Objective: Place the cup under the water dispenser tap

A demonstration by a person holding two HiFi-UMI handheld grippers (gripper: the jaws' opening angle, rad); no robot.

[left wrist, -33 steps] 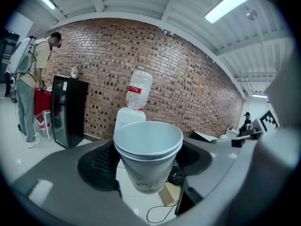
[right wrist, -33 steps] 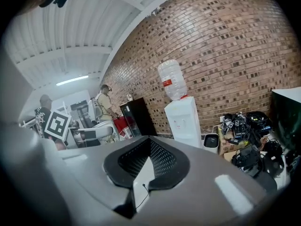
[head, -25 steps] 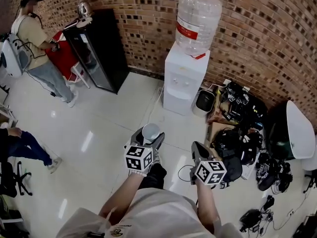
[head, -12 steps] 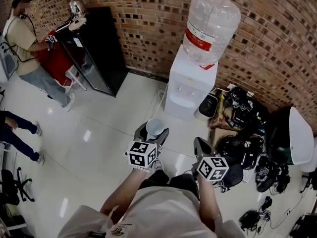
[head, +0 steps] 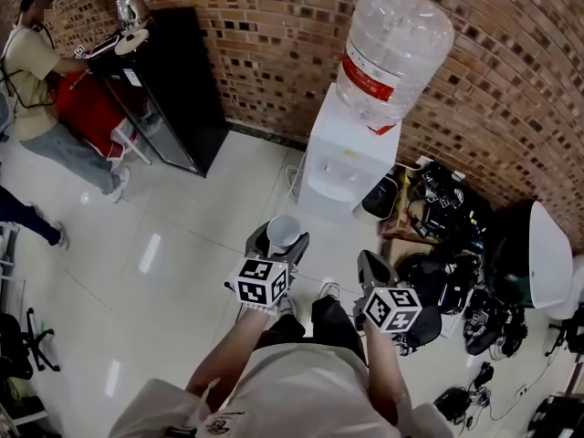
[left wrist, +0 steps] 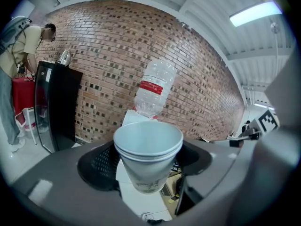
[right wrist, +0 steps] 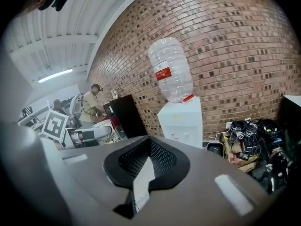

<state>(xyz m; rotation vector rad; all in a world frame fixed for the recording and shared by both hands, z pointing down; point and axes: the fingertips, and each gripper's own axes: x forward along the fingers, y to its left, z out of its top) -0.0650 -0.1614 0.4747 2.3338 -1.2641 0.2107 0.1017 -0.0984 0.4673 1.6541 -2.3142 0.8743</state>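
Observation:
A white paper cup [head: 284, 232] stands upright between the jaws of my left gripper [head: 276, 242], which is shut on its sides. In the left gripper view the cup [left wrist: 148, 154] fills the middle, with the left gripper [left wrist: 148, 166] pads pressed on both flanks. It looks like two nested cups. The white water dispenser [head: 340, 158] with its clear bottle [head: 392, 39] stands against the brick wall, ahead of the cup and some floor away. My right gripper [head: 372, 270] is beside the left and holds nothing. In its own view the right gripper [right wrist: 141, 173] pads meet, and the dispenser [right wrist: 186, 121] shows beyond.
A black cabinet [head: 169, 80] stands left of the dispenser, with a person [head: 36, 53] beside it. A small dark bin [head: 381, 194] and a pile of bags and cables [head: 447, 217] lie right of the dispenser. A white cord [head: 294, 176] runs down the dispenser's left side.
Both grippers and the cup have come nearer to the dispenser, which now looks larger and closer. The cup stays held. The person at the cabinet has shifted left in view.

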